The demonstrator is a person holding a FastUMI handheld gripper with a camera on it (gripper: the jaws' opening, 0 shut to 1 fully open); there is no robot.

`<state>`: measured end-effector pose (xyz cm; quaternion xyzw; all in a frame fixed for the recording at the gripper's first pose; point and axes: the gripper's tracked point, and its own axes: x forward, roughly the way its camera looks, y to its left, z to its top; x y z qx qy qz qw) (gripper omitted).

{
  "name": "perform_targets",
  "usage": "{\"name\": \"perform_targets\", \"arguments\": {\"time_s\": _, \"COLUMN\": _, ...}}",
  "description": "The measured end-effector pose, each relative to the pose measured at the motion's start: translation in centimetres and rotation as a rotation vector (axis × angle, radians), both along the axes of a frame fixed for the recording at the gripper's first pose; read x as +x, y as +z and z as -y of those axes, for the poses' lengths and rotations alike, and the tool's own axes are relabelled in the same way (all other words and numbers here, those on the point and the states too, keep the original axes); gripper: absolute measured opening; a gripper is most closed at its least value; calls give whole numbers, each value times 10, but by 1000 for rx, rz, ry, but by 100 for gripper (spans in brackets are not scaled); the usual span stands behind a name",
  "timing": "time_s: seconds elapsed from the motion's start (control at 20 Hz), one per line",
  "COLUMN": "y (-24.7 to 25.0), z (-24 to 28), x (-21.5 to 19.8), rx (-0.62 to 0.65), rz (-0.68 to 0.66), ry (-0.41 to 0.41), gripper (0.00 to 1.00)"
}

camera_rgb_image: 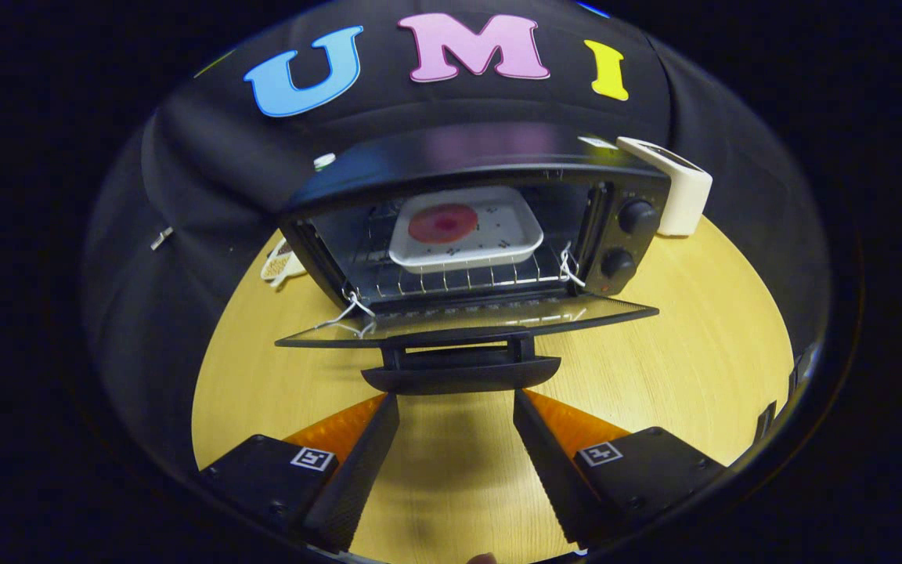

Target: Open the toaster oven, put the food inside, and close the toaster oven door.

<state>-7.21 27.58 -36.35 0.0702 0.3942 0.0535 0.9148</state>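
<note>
Toaster oven (467,235) door (467,317) lies flat open, food tray (463,229) inside; its handle (460,372) runs sideways just ahead of the spread, empty fingers (456,407).

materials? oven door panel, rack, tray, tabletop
Door panel: likely glass, see-through and glossy. Rack: thin shiny wire, probably plated steel. Tray: white, smooth, maybe enamel or ceramic; cannot tell. Tabletop: pale wood grain, matte, possibly laminate. Gripper open just before the door handle.
</note>
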Motion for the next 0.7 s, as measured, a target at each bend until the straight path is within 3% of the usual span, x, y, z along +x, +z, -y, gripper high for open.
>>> {"name": "perform_targets", "arguments": {"time_s": 0.45, "y": 124, "z": 5, "x": 48, "rx": 23, "rz": 309, "ry": 53, "gripper": 99}}
{"name": "perform_targets", "arguments": {"time_s": 0.7, "y": 184, "z": 32, "x": 50, "rx": 31, "rz": 449, "ry": 61, "gripper": 99}}
